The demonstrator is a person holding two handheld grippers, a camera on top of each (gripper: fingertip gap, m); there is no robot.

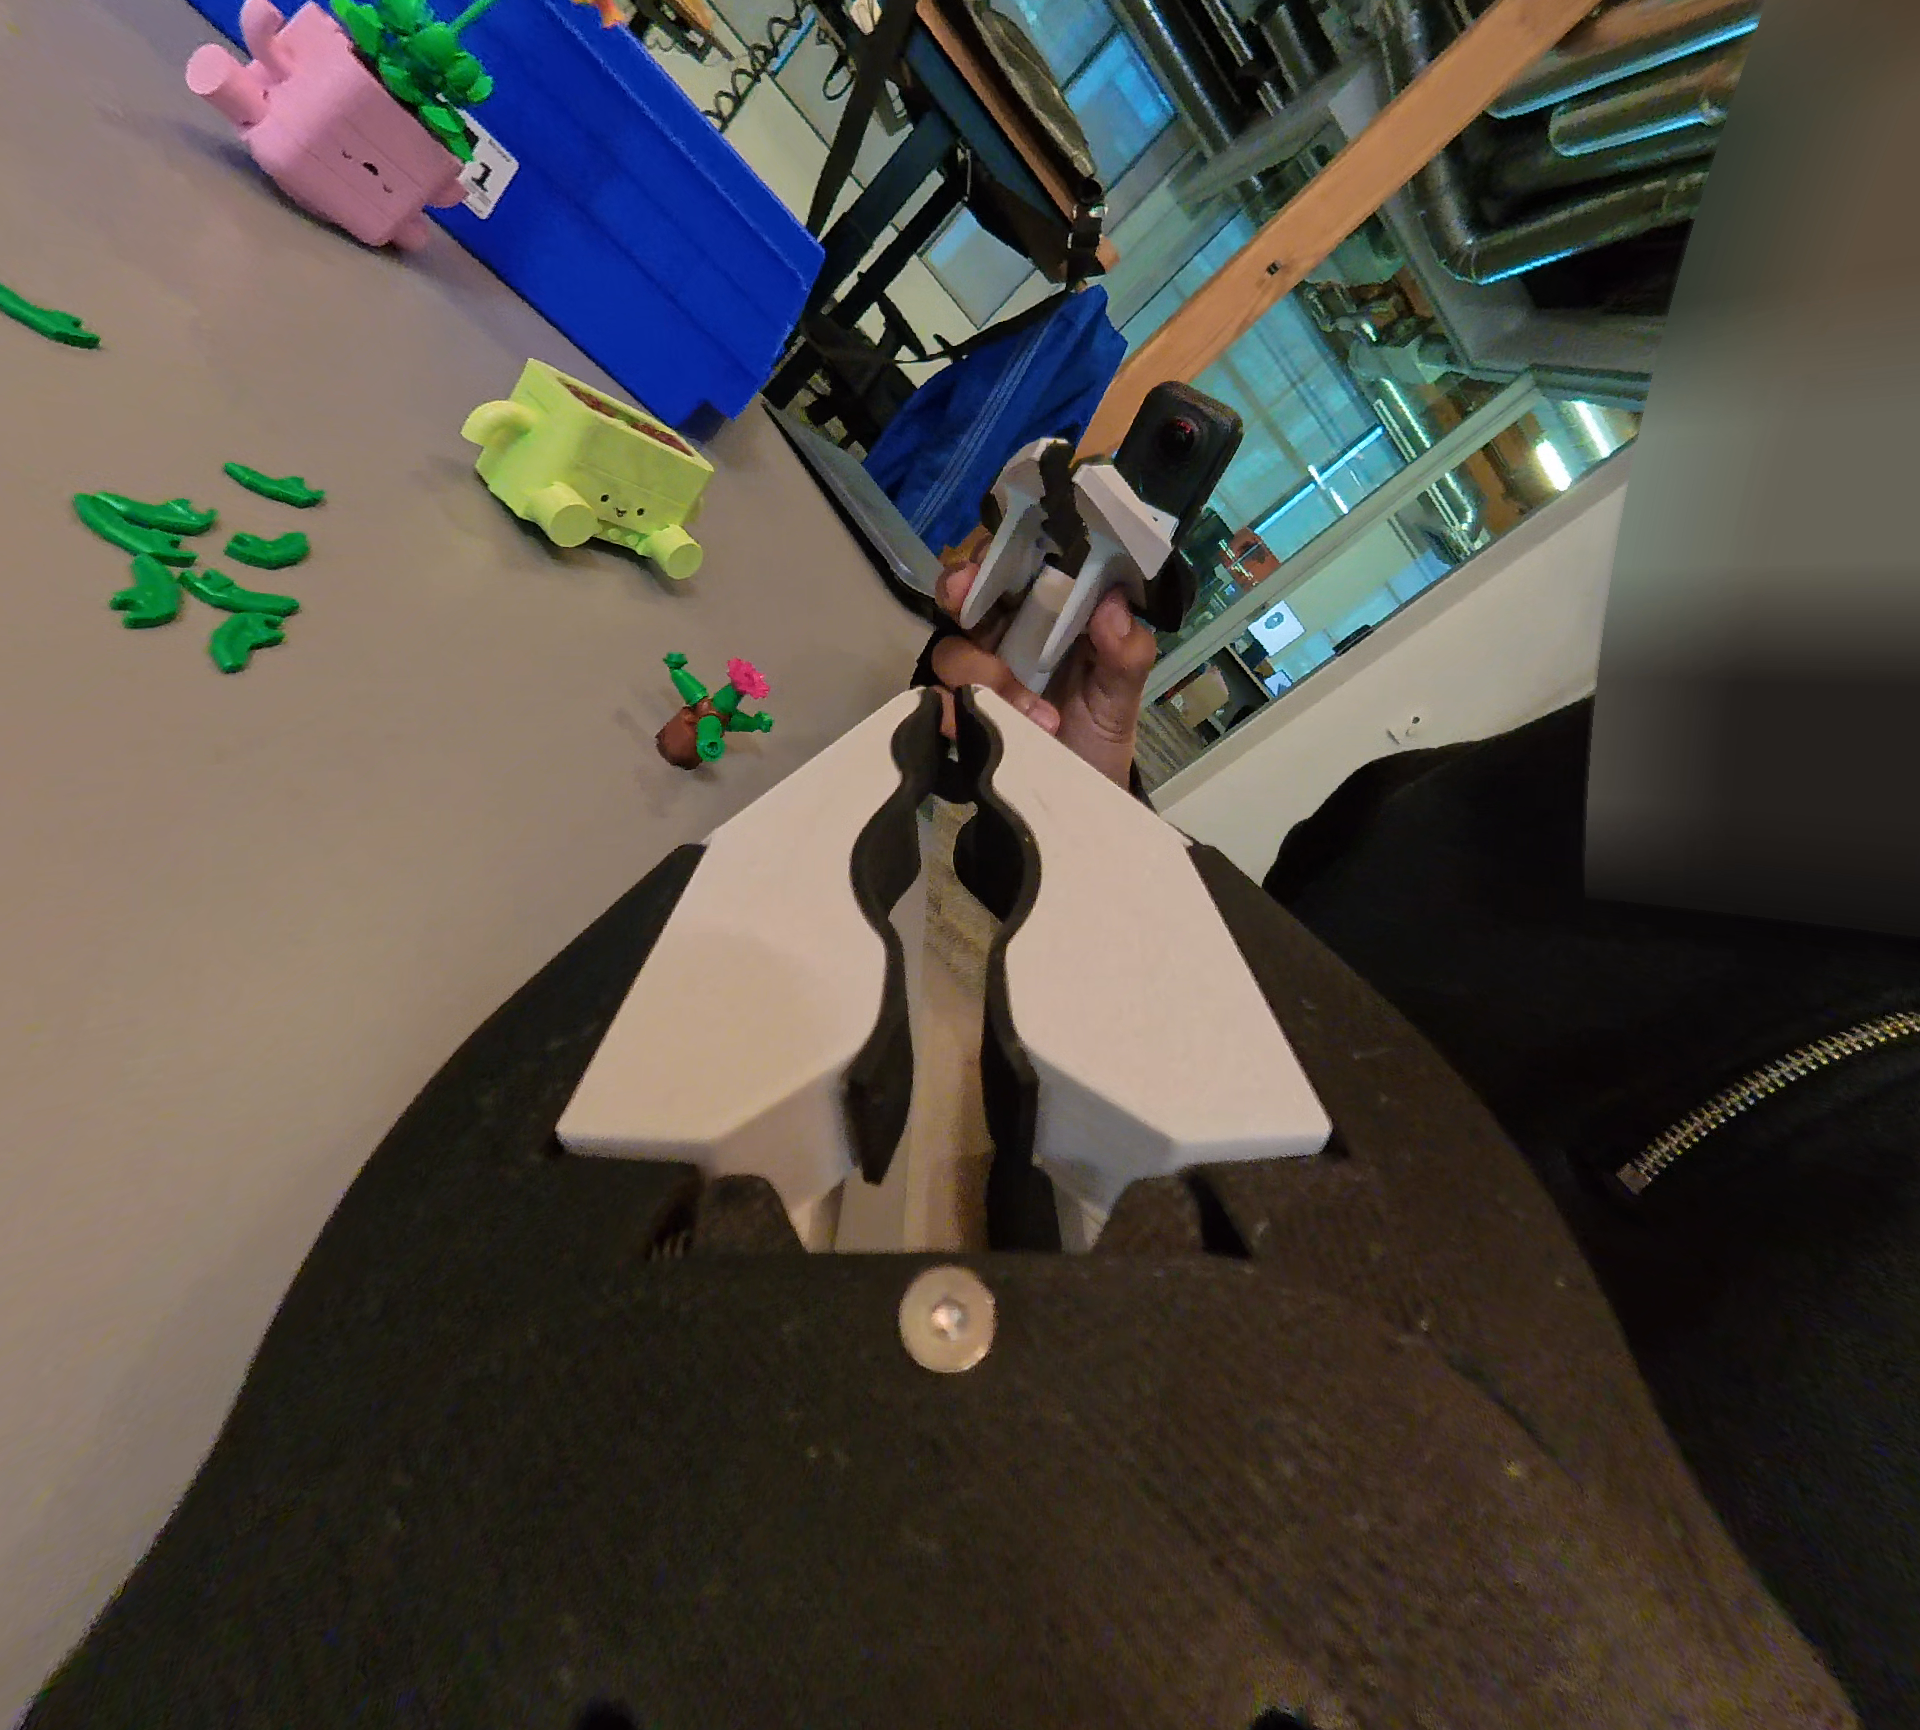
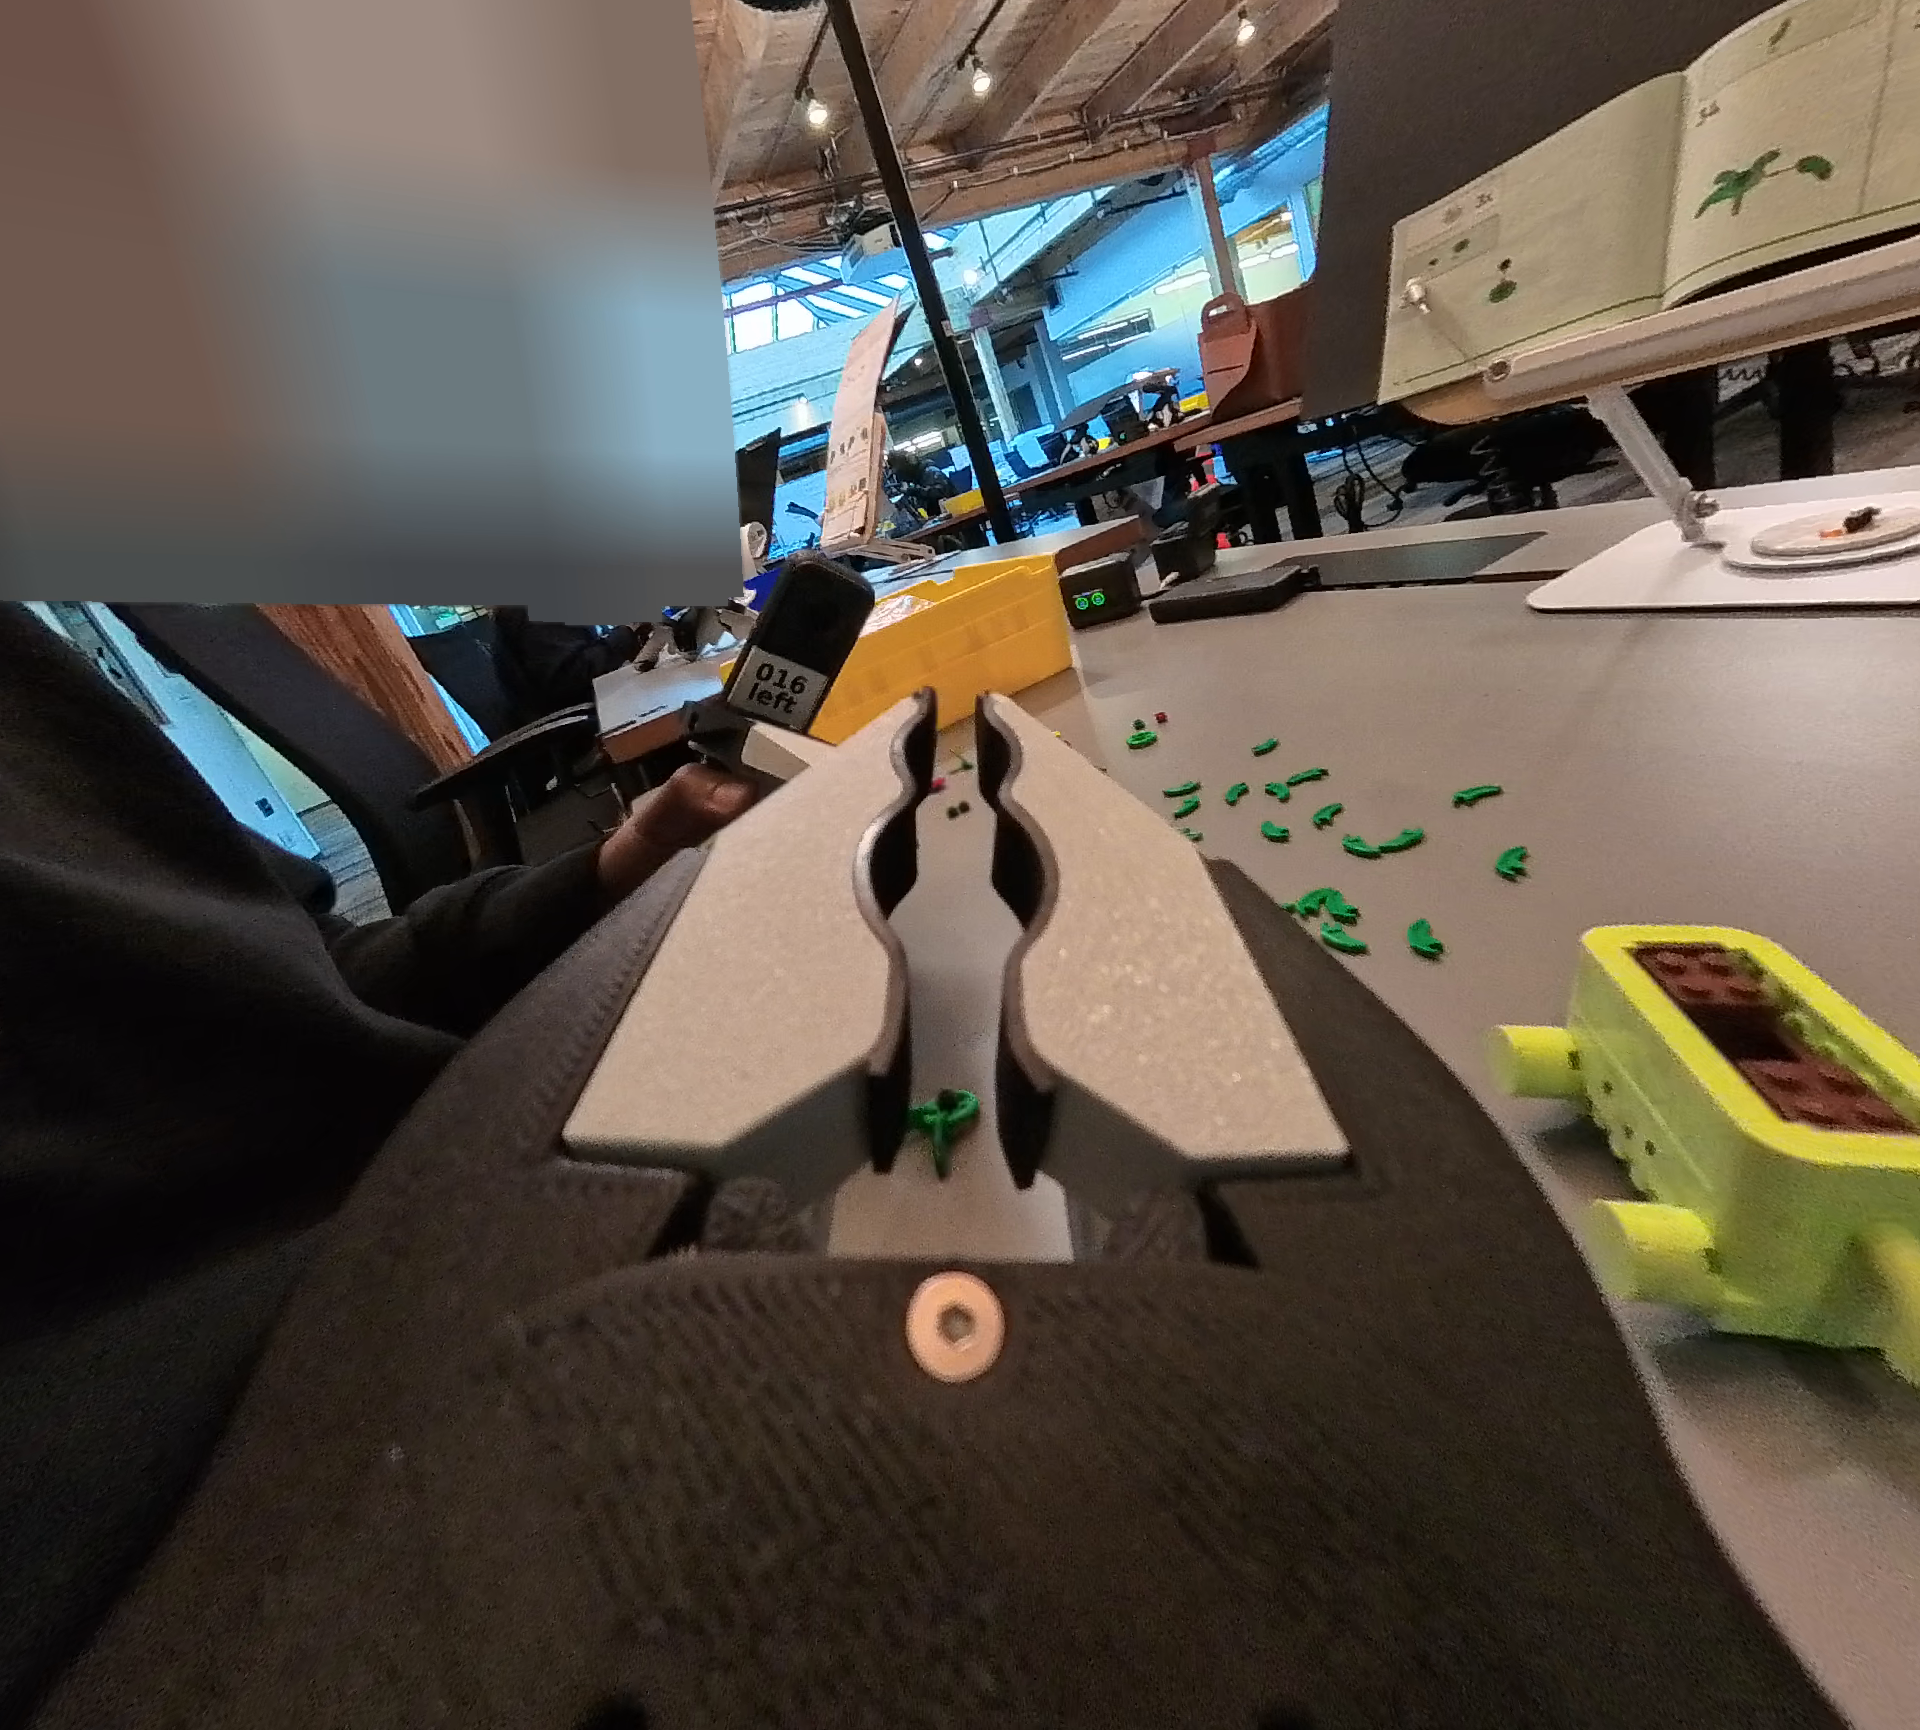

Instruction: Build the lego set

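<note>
Leaves [image 1: 187,558] lie loose on the grey table [image 1: 312,849] to the left of the left claw [image 1: 943,712], likely spread out so single pieces can be picked. Beyond them the lime pot [image 1: 587,475] rests on its side with its brown studded top bare, probably awaiting plants; the pink pot [image 1: 332,122] further off already carries greenery. A small flower sprig [image 1: 717,714] lies just left of the left claw's tips. That claw is nearly closed and seems empty. The right claw [image 2: 956,724] is slightly apart, gripping nothing; a green stem piece [image 2: 943,1121] lies on the table beneath its gap.
</note>
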